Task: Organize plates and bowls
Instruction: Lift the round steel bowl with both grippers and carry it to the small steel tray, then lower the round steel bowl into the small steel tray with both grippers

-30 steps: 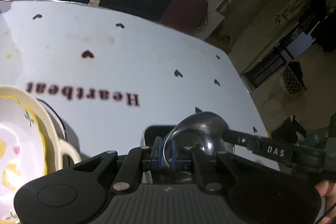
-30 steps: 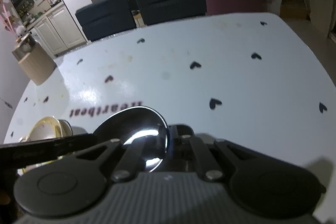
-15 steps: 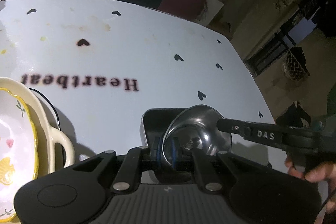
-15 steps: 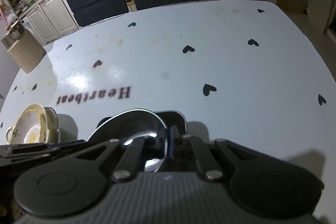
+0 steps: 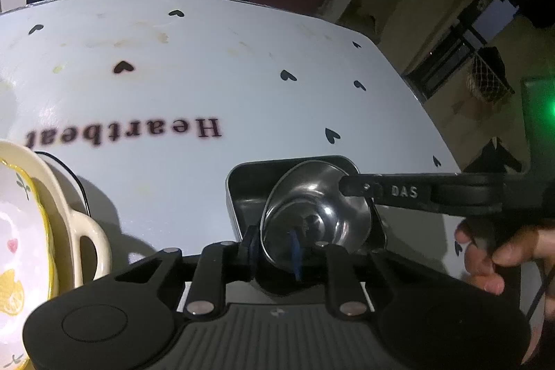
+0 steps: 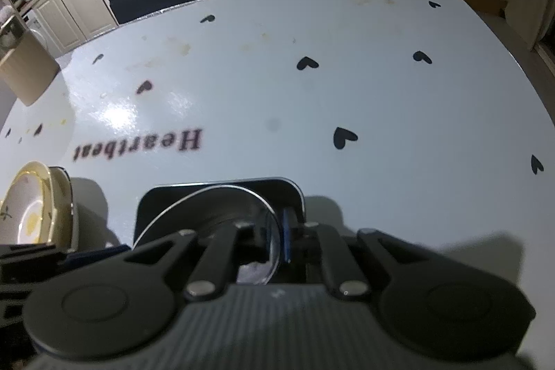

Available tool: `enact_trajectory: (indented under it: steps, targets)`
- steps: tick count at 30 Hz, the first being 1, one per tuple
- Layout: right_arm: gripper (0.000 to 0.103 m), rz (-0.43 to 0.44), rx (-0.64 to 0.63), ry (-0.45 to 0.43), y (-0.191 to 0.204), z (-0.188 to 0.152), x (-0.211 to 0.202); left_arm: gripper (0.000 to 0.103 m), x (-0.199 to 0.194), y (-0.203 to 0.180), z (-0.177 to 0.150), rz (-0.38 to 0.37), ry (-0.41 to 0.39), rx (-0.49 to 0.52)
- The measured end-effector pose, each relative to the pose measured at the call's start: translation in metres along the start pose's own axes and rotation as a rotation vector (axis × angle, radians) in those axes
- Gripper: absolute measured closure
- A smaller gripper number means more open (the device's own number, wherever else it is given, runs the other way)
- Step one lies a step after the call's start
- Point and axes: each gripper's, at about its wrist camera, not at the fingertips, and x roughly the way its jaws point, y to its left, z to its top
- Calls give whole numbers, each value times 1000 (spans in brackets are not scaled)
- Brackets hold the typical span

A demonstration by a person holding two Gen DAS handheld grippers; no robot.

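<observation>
Dim dining room, white table (image 6: 381, 99). I've got the steel bowl (image 5: 317, 214) down in the dark tray (image 5: 242, 186) at six o'clock; left gripper (image 5: 274, 248) is opening off its rim, right gripper (image 6: 277, 245) barely pinches it. Cream dishes (image 5: 38, 231) at nine o'clock look stacked; I judge little remains.

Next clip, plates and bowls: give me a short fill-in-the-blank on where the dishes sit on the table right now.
1. The steel bowl sits inside a dark ____ tray.
2. The word printed on the white table is ____.
3. The cream dish with the yellow rim lies to the ____ of the tray in the left wrist view.
4. The small black shapes scattered over the table are ____.

Missing words: rectangular; Heartbeat; left; hearts
</observation>
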Motion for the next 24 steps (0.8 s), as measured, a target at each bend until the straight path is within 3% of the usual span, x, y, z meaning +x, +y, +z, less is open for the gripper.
enact_trajectory:
  steps: [14,20,24]
  targets:
    - [89,-26,-1,-4,5,2,5,82,0,-3,-5,-15,31,45]
    - [86,-37,9,-5,7,3,7,77,0,-4,-7,-32,42,55]
    - [79,-33,32,-19,8,3,6,73,-4,-8,-8,-56,42,66]
